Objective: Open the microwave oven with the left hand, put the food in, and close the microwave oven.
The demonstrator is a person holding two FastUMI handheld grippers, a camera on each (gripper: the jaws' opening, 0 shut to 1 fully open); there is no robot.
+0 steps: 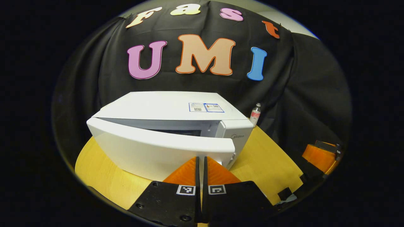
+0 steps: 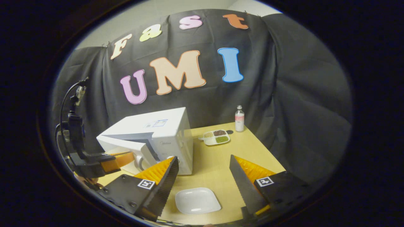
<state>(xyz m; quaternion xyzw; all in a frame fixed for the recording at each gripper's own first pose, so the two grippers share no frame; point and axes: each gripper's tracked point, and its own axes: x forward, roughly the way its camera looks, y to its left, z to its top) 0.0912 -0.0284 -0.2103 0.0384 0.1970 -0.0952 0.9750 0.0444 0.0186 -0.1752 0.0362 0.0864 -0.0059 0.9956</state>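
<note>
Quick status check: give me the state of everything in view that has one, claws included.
Microwave oven: door partly open, swung out a little.
Left claw: fingers nearly together, at the door's free edge, gripping nothing visible.
Right claw: open, empty, above the white plate.
White plate: empty.
Divided dish: filled with food, on the table.
Bottle: upright, capped.

wooden table has the microwave on it; white plate up front; divided food tray and small bottle at the back

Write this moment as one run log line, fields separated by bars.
microwave door ajar | left gripper shut at door edge | right gripper open above white plate | divided food tray on table
</note>
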